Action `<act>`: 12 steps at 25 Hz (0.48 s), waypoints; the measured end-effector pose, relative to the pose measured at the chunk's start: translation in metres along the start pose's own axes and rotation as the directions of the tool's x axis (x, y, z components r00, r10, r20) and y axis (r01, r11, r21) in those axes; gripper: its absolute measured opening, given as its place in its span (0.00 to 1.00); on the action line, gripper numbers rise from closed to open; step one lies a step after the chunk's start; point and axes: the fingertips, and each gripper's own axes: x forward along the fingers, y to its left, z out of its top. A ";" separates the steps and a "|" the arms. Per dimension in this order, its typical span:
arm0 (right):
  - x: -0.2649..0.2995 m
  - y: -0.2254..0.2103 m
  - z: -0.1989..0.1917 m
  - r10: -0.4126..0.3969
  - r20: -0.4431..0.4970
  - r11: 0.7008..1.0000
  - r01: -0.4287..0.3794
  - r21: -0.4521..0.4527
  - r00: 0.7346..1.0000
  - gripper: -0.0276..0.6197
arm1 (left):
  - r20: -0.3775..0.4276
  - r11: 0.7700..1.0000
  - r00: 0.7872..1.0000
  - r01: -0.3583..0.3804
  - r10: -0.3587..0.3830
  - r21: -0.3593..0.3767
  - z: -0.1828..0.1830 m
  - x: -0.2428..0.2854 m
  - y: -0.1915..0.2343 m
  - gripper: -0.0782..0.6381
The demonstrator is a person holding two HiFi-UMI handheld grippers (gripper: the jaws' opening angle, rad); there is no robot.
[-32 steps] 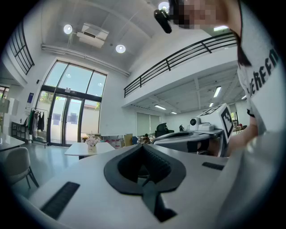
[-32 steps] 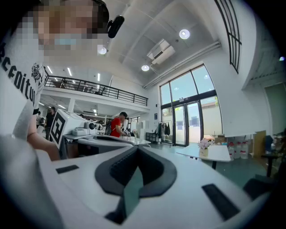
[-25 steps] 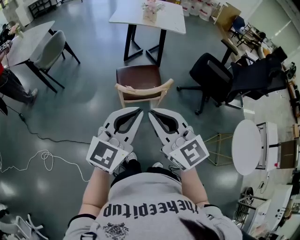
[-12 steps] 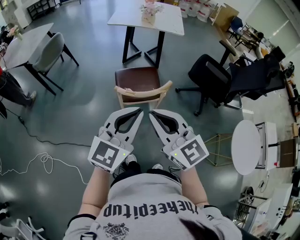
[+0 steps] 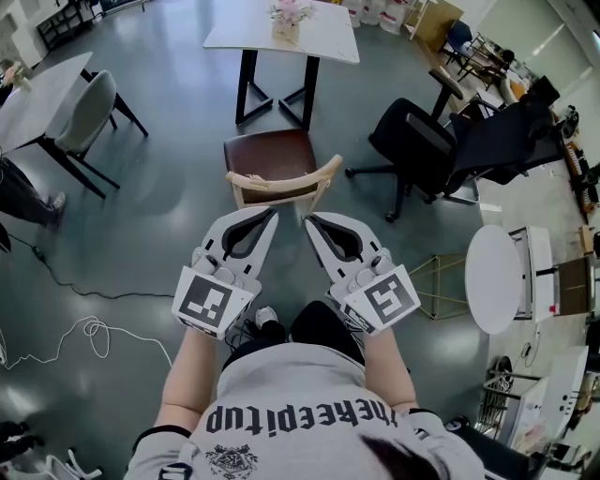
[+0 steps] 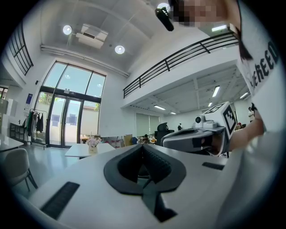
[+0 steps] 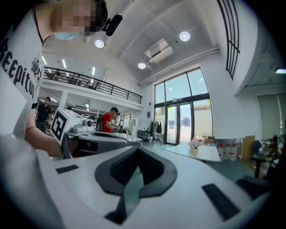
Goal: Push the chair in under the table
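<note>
The chair has a brown seat (image 5: 270,152) and a curved wooden backrest (image 5: 281,183), and it stands pulled out from the white table (image 5: 323,37) with its back toward me. A vase of flowers (image 5: 287,13) sits on that table. My left gripper (image 5: 273,214) and right gripper (image 5: 308,221) are side by side just short of the backrest, both shut and empty, neither touching it. In the left gripper view the shut jaws (image 6: 143,146) point level toward the table (image 6: 80,150). The right gripper view shows the same of its jaws (image 7: 136,150) and the table (image 7: 203,153).
A black office chair (image 5: 422,150) stands right of the wooden chair. A grey chair (image 5: 86,105) and another table (image 5: 37,89) are at the left. A round white table (image 5: 492,279) and a gold wire stand (image 5: 441,281) are at the right. A white cable (image 5: 84,328) lies on the floor.
My left gripper has moved forward, closer to the chair's backrest. The right one has barely shifted. Both have stayed shut.
</note>
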 end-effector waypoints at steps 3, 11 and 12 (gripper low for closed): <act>0.001 -0.004 -0.001 -0.013 -0.009 1.000 0.013 -0.009 1.000 0.06 | -0.003 1.000 1.000 0.017 -0.016 0.003 -0.001 0.004 0.002 0.13; 0.017 -0.017 -0.004 -0.008 -0.011 1.000 0.008 0.004 1.000 0.06 | -0.014 1.000 1.000 0.014 -0.014 0.004 -0.004 0.014 0.017 0.13; 0.020 -0.019 -0.004 -0.005 -0.010 1.000 0.005 0.005 1.000 0.06 | -0.015 1.000 1.000 0.008 -0.008 0.002 -0.005 0.015 0.020 0.13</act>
